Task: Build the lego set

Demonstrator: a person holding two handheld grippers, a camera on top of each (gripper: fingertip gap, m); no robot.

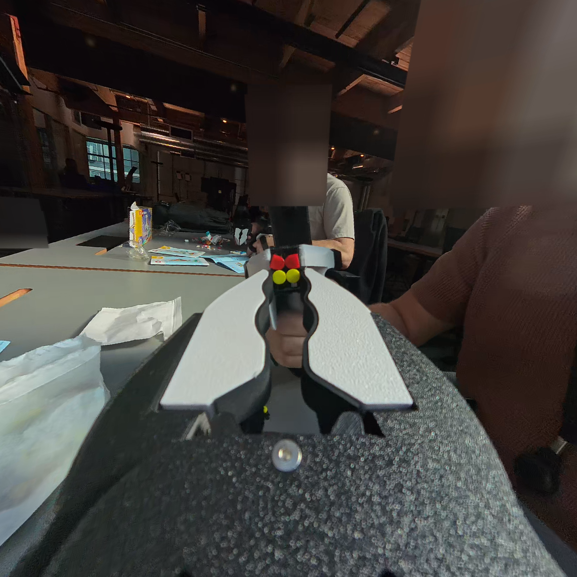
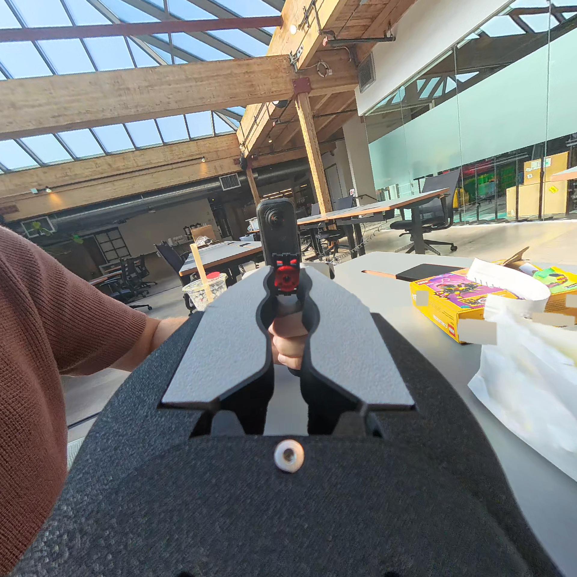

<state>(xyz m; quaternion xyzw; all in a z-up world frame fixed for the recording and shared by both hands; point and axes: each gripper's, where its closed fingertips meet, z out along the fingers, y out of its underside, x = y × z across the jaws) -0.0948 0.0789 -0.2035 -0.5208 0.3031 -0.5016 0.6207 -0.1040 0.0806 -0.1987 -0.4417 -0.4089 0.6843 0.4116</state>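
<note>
My two grippers face each other tip to tip above the grey table (image 1: pixel 78 299). In the left wrist view, my left gripper (image 1: pixel 286 274) is shut on a small black lego assembly (image 1: pixel 285 270) with two red wedges and two yellow round studs. The right gripper's white fingers (image 1: pixel 317 255) flank the assembly from behind. In the right wrist view, my right gripper (image 2: pixel 285 278) is shut on the same assembly (image 2: pixel 285 279), which here shows a red round piece on black. The left gripper's black camera (image 2: pixel 278 231) stands right behind it. A hand holds each handle.
White paper bags lie on the table (image 1: pixel 134 321) (image 2: pixel 530 381), next to a yellow and purple lego box (image 2: pixel 446 299). A plastic cup with a straw (image 2: pixel 203 290) stands at the left. Another person sits at the far table (image 1: pixel 337 218) with booklets (image 1: pixel 178 259) and loose bricks (image 1: pixel 209 240).
</note>
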